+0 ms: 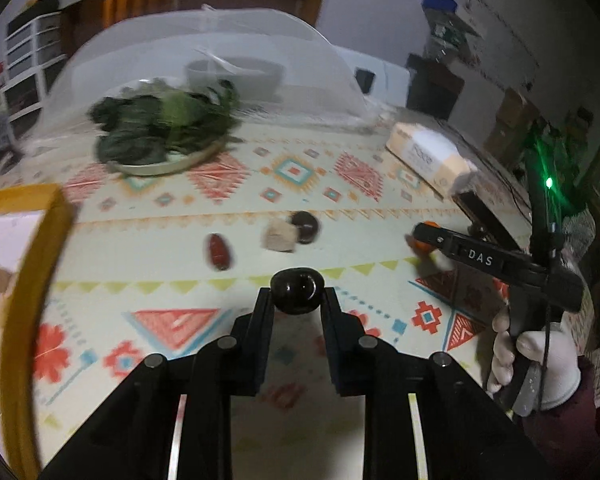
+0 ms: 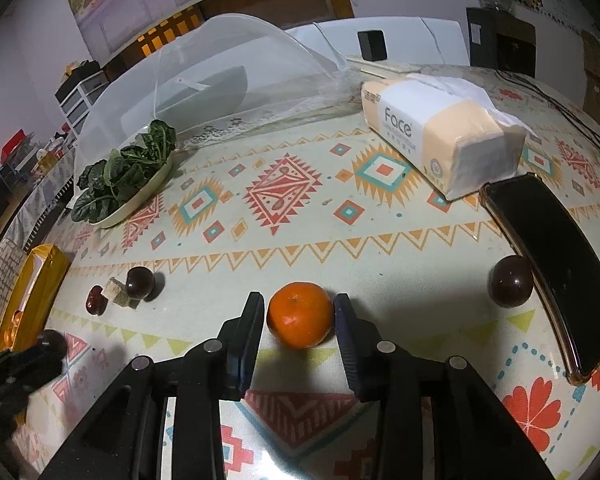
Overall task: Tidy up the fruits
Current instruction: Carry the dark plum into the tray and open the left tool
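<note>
My left gripper (image 1: 297,298) is shut on a dark glossy round fruit (image 1: 297,289) and holds it above the patterned tablecloth, to the right of a yellow-rimmed box (image 1: 32,280). In the right wrist view the same fruit (image 2: 52,342) shows at the lower left beside the yellow box (image 2: 36,280). My right gripper (image 2: 300,306) is shut on an orange (image 2: 300,314) that rests on the cloth. On the table lie a red date (image 1: 219,251), a beige cube (image 1: 280,236) and another dark fruit (image 1: 306,226). A third dark fruit (image 2: 510,286) sits against a phone (image 2: 552,268).
A plate of leafy greens (image 2: 124,176) stands at the far left in front of a mesh food cover (image 2: 204,72). A tissue pack (image 2: 440,132) lies at the far right. A white-gloved hand (image 1: 540,360) holds the right gripper's handle.
</note>
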A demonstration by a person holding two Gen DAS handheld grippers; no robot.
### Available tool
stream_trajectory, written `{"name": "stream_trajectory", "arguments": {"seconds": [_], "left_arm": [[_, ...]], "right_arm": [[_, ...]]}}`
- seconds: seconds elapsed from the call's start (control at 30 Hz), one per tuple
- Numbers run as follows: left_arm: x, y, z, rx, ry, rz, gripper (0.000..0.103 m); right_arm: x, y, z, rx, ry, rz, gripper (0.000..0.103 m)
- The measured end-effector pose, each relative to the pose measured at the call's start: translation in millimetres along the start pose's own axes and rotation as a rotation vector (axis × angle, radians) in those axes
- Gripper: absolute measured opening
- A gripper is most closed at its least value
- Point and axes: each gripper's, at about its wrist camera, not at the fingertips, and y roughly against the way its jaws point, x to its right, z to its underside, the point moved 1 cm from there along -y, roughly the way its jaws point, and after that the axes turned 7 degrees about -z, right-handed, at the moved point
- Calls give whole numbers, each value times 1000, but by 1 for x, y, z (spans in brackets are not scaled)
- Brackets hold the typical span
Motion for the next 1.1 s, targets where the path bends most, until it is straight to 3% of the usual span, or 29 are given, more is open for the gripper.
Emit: {"name": "stream_trajectory", "arguments": {"seconds": [0.17, 0.33, 0.5, 0.77, 0.87, 1.1], "left_arm": [[-49, 41, 10, 68, 71, -81, 23], [-120, 70, 27, 86, 200, -146, 23], [-189, 89, 49, 93, 347, -194, 23], [-263, 110, 80, 95, 463, -274, 23], [-284, 111, 91, 83, 485, -301, 23], [-303, 112, 104, 75, 521, -281, 24]], "right_arm": [[-22, 11, 1, 47, 60, 3, 36], [-73, 28, 5, 50, 52, -148, 35], [-163, 34, 9, 32, 159, -276, 35], [-282, -13, 33, -132, 230, -462, 35], [-310, -31, 43, -177, 253, -490, 35], [-361, -64, 63, -267, 319, -517, 35]]}}
